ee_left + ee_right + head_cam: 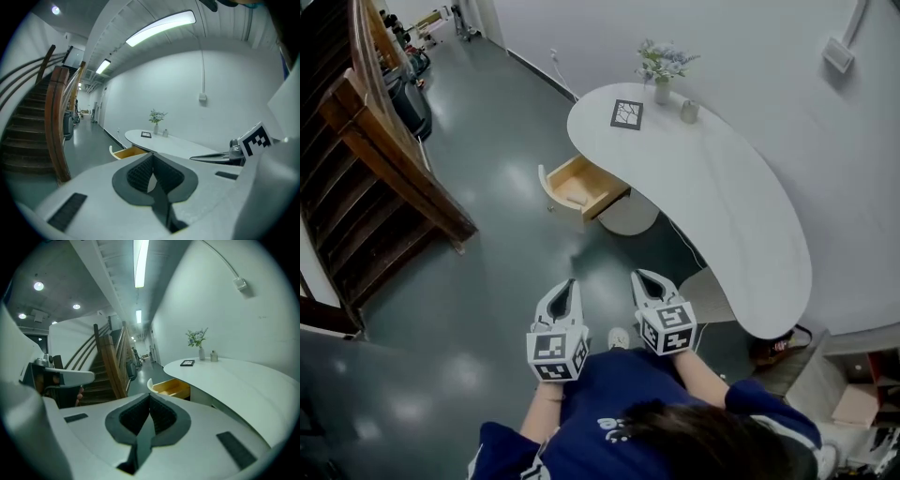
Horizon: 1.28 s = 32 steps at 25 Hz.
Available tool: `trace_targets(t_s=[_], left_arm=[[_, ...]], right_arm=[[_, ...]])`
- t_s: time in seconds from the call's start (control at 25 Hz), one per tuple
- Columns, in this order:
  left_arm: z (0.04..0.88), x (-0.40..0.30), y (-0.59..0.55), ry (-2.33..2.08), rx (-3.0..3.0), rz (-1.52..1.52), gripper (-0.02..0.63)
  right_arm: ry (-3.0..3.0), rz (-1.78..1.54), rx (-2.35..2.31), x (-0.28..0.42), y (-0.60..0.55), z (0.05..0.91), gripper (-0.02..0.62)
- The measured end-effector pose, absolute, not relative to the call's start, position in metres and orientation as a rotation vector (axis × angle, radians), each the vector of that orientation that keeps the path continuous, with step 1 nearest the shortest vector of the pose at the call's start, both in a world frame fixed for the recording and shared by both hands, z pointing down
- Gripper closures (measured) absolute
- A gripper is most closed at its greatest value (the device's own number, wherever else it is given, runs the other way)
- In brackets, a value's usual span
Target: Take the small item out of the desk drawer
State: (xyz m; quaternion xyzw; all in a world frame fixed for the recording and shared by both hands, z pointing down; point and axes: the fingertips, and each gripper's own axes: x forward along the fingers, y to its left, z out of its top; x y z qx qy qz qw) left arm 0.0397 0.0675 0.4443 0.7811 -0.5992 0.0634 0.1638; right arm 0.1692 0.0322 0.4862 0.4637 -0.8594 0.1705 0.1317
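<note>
The left gripper (568,285) and right gripper (643,278) hang side by side, close but not touching, above the floor (502,272). Each has its jaws pressed together on nothing. Farther off, well apart from both, the drawer (579,186) stands pulled open from the left side of the curved white desk (722,206); its wooden inside shows, but whether the small item lies in it cannot be made out. At the desk's far end sit a frame (626,114), a vase (662,91) of flowers and a jar (690,112), and a staircase (366,178) rises at the left.
</note>
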Motion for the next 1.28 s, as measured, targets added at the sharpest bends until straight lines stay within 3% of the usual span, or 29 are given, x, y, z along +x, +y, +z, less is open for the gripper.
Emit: trace_targets(t_s=[0.68, 1.28], left_arm=[[0.456, 0.060, 0.008, -1.748, 2.129, 0.166, 0.601], [0.465, 0.017, -0.101, -1.625, 2.228, 0.233, 0.601]], right_arm=[[-2.537, 0.547, 1.252, 0.186, -0.035, 0.493, 0.588], [-2.478, 0.538, 1.302, 0.135, -0.121, 0.493, 0.588]])
